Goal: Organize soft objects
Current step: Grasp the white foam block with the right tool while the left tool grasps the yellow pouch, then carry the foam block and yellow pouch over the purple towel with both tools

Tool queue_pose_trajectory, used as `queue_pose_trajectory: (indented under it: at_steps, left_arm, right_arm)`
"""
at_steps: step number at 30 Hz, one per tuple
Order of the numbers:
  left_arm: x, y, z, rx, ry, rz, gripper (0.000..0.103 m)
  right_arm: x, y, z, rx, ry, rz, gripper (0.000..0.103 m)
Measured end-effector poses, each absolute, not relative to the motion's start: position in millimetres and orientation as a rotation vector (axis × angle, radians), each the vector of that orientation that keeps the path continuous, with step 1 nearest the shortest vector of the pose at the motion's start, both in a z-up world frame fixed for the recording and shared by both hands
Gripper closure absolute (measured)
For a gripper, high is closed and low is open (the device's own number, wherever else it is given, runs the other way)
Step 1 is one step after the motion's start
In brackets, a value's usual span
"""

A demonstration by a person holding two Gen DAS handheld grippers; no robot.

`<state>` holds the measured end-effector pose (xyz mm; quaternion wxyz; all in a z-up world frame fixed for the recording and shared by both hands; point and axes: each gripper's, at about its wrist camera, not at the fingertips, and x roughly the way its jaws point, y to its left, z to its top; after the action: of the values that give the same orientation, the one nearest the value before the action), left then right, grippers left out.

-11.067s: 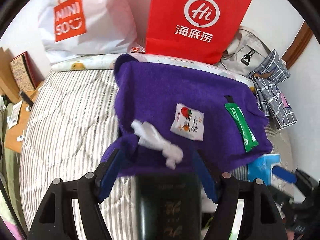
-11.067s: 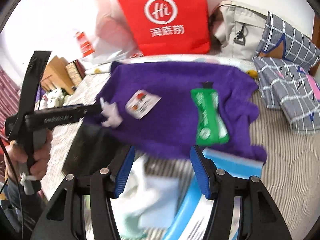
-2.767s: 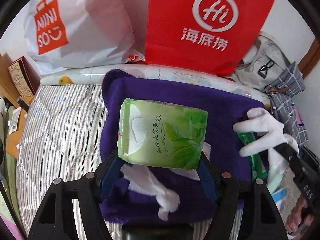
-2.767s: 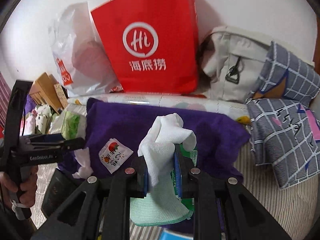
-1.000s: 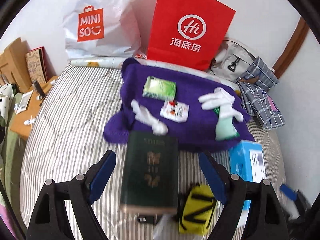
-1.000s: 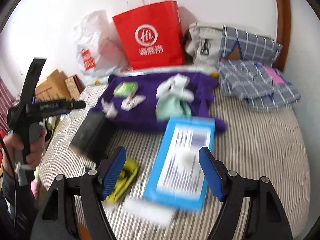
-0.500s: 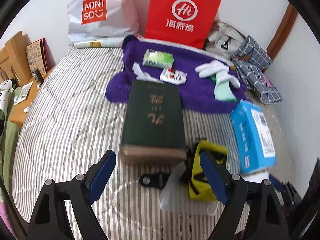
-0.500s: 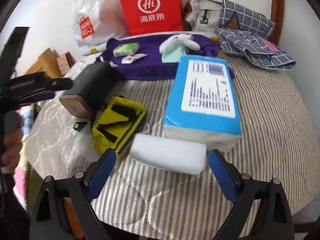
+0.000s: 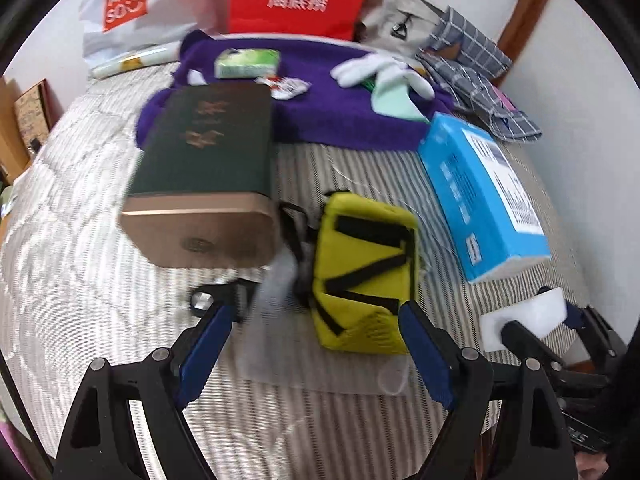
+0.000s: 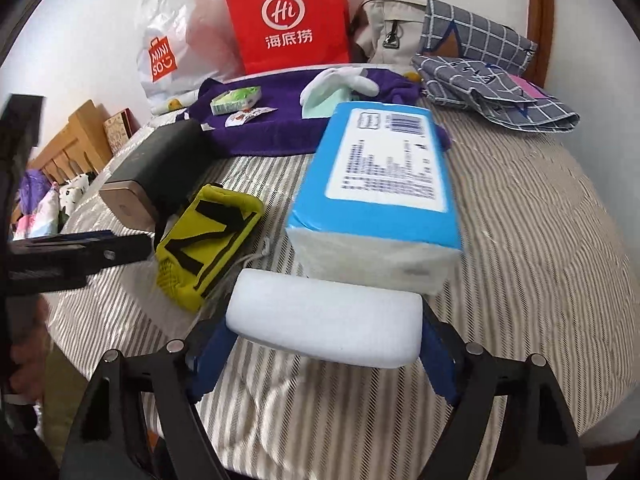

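White foam is what we have between the right gripper [image 10: 324,364] fingers: a white foam block [image 10: 326,322] lies crosswise at the near edge of the striped mattress [image 10: 520,240], with the blue pads at either end of it. We cannot tell whether the pads are pressing yet, so we treat the grasp as unconfirmed. Just behind the block sits the blue tissue pack [image 10: 380,184], touching or nearly touching it.

Our left gripper [image 9: 316,344] is spread wide and holds nothing, hovering over the yellow pouch [image 9: 366,268] and a clear plastic bag [image 9: 288,320] beside the dark green box [image 9: 208,168].

Farther back, the purple towel [image 9: 332,120] carries the green tissue packet [image 9: 246,62], a small sachet [image 9: 288,87] and white gloves [image 9: 372,68] on a mint cloth [image 9: 396,100].

To do this step well, we would close gently, since foam should compress easily, centre the pads on its ends, then lift straight up, clear of the tissue pack, before carrying it toward the towel.
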<state>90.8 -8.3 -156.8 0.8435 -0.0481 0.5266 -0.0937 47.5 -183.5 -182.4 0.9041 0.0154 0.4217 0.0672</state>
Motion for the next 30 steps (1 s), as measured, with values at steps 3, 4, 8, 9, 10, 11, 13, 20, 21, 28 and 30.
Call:
queue_pose_trajectory:
  at_steps: [3, 4, 8, 9, 10, 11, 13, 20, 21, 28, 30]
  left_arm:
    - [92.2, -19.7, -164.6, -0.08, 1.125, -0.21, 0.019]
    - [93.0, -23.2, -167.3, -0.071, 1.132, -0.208, 0.019]
    - [96.0, -38.4, -172.1, -0.027, 1.133, -0.215, 0.018]
    - [97.8, -42.5, -173.4, -0.005, 1.133, -0.209, 0.017]
    - [99.1, -46.7, -173.8, 0.021, 1.126, -0.202, 0.017]
    - [101.1, -52.3, -175.0, 0.053, 1.122, -0.196, 0.017]
    - [104.4, -58.0, -176.7, 0.083, 1.114, -0.176, 0.016]
    - [98.6, -57.4, -167.0, 0.047, 1.089, -0.18, 0.038]
    - [97.8, -55.5, -164.6, 0.038, 1.086, -0.187, 0.039]
    - [83.4, -43.8, -139.3, -0.03, 1.051, -0.215, 0.04]
    - [79.9, -40.0, -130.5, -0.036, 1.034, -0.211, 0.04]
  right_arm:
    - [38.4, -191.9, -177.4, 0.031, 0.86, 0.146, 0.022]
    - [36.7, -194.0, -176.6, 0.031, 0.857, 0.145, 0.022]
    - [34.1, -202.1, -174.4, 0.04, 0.853, 0.148, 0.022]
    - [33.8, -203.5, -174.1, 0.042, 0.852, 0.147, 0.022]
    - [33.5, -205.4, -174.1, 0.046, 0.851, 0.149, 0.022]
    - [33.7, -206.7, -174.7, 0.051, 0.853, 0.152, 0.022]
    - [34.3, -208.7, -176.6, 0.056, 0.856, 0.154, 0.022]
    - [34.1, -215.2, -180.5, 0.07, 0.866, 0.147, 0.022]
    - [32.8, -216.7, -179.2, 0.071, 0.862, 0.145, 0.022]
    - [24.8, -222.4, -163.5, 0.079, 0.832, 0.149, 0.022]
    - [21.8, -221.9, -156.8, 0.077, 0.819, 0.158, 0.022]
